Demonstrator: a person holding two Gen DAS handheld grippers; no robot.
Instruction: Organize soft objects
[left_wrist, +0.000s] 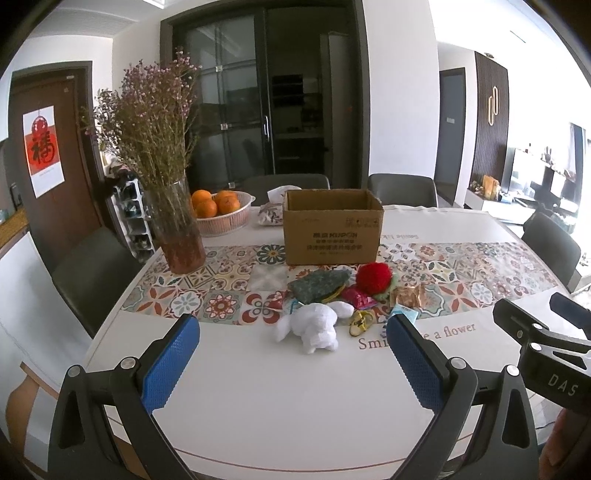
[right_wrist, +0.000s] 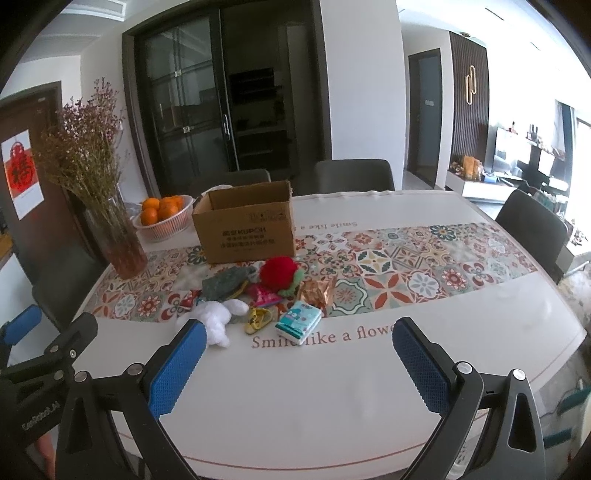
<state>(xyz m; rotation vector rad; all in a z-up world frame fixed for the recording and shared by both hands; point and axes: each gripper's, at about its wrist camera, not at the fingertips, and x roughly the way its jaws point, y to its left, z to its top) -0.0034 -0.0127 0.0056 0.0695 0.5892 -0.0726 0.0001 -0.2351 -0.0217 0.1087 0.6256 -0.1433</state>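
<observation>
Both grippers wide apart, nothing btwn pads: left gripper (left_wrist: 291, 350), right gripper (right_wrist: 299, 354), both hovering over white table (right_wrist: 332, 398) w/ print "Smile like a flower". Soft objs piled just in front of open cardboard box (left_wrist: 332, 236) marked "KUPON": white plush (left_wrist: 314, 328), red pom-pom (left_wrist: 373, 277), grey-green cloth (left_wrist: 317, 284), tissue pack (right_wrist: 298, 322). "DAS" on right gripper's body in left view. Vase w/ dried flowers (left_wrist: 177, 236) and bowl of oranges (left_wrist: 221, 214) far left.

On the surface (right_wrist: 332, 387), a cardboard box (right_wrist: 245, 230) stands behind a cluster of soft things. In that cluster the plush toy (right_wrist: 218, 319) lies nearest the front edge, with a tissue pack (right_wrist: 298, 320) to its right. Left of the box sit a fruit basket (right_wrist: 162, 221) and, nearer, a vase of dried flowers (right_wrist: 118, 236).
</observation>
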